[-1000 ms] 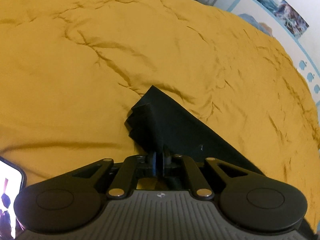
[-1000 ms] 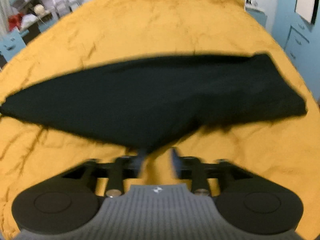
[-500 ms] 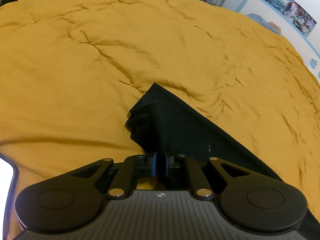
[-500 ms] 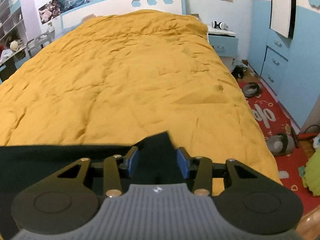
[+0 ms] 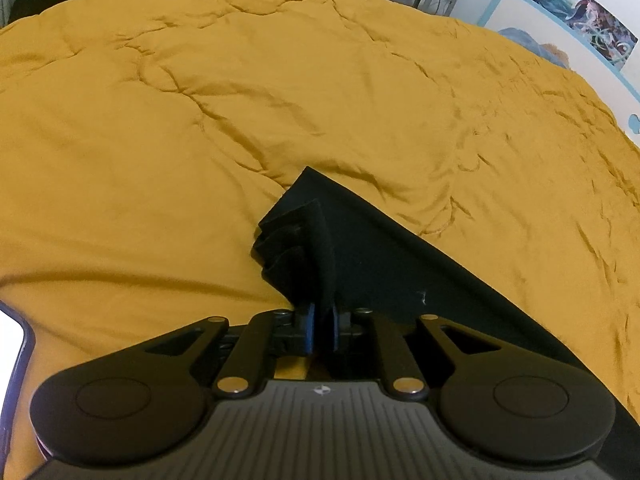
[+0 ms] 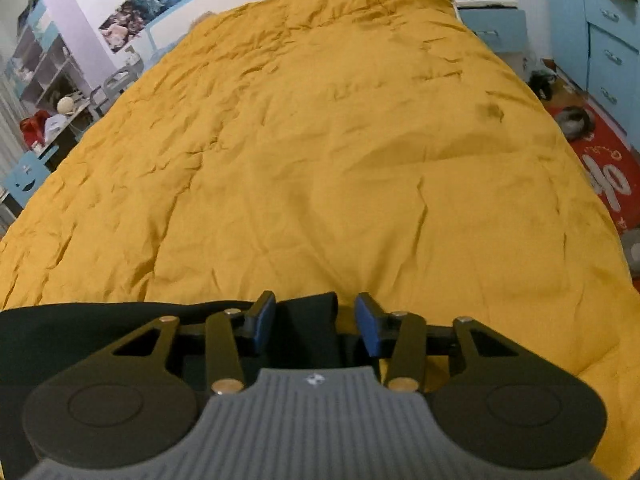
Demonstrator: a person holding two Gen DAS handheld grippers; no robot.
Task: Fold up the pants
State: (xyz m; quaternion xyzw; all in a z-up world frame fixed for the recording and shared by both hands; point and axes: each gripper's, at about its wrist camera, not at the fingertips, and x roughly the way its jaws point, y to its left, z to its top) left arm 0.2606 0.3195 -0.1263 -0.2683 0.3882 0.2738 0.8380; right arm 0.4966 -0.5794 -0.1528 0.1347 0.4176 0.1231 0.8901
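Black pants [image 5: 380, 264] lie on the yellow bedspread [image 5: 280, 100], running down to the right in the left wrist view. My left gripper [image 5: 320, 312] is shut on a bunched corner of them, the fabric rising in folds from between the blue pads. In the right wrist view the pants [image 6: 100, 324] stretch along the bottom left, and one end [image 6: 312, 328] lies between the fingers of my right gripper [image 6: 316, 312]. Its jaws are closing, but the blue pads [image 6: 264, 320] still stand apart from the cloth on both sides.
A phone [image 5: 12, 344] with a lit screen lies at the left edge. Right of the bed are a red rug [image 6: 612, 176], slippers [image 6: 576, 118], a nightstand [image 6: 492, 20] and blue drawers [image 6: 612, 40]. Shelves [image 6: 36, 64] stand at the far left.
My right gripper has swept from over the middle of the pants to their right end, sunk lower, and its jaws have narrowed around the cloth. The left gripper has kept its grip and place.
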